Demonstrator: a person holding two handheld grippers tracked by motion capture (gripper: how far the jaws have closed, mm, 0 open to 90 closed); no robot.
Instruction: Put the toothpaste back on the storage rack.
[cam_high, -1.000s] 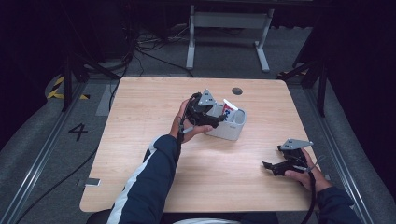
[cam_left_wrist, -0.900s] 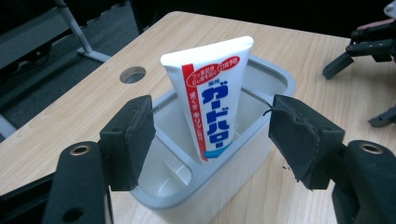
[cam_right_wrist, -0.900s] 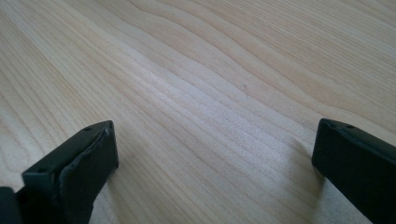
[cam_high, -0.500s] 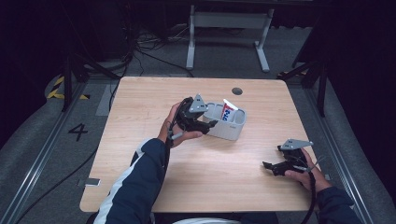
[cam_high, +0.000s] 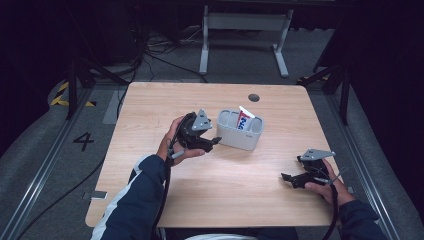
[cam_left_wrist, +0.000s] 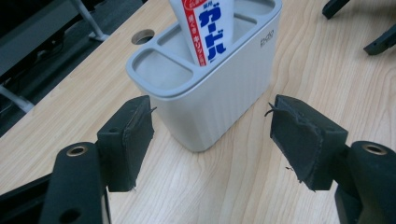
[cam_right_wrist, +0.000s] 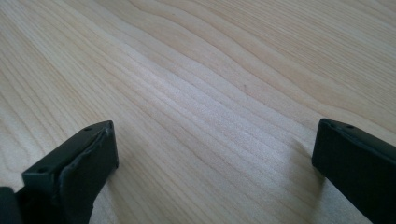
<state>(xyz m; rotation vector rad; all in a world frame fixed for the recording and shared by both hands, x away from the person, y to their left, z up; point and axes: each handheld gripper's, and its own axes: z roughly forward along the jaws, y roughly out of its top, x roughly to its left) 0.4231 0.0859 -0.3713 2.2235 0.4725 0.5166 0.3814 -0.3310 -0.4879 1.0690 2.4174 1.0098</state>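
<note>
Grey plastic holder (cam_high: 241, 131) sits near the table's (cam_high: 150, 105) middle, its long side running left to right, with a toothpaste tube (cam_high: 243, 119) upright in a middle slot. From the holder outward, my left gripper (cam_high: 210, 141) is just beside its left end, nosing at the narrow end wall, jaws spread wider than that end and gripping nothing. My right gripper (cam_high: 287, 178) lies well apart, toward the near right corner, also wide open and empty. I judge the left hand the one to close in.
</note>
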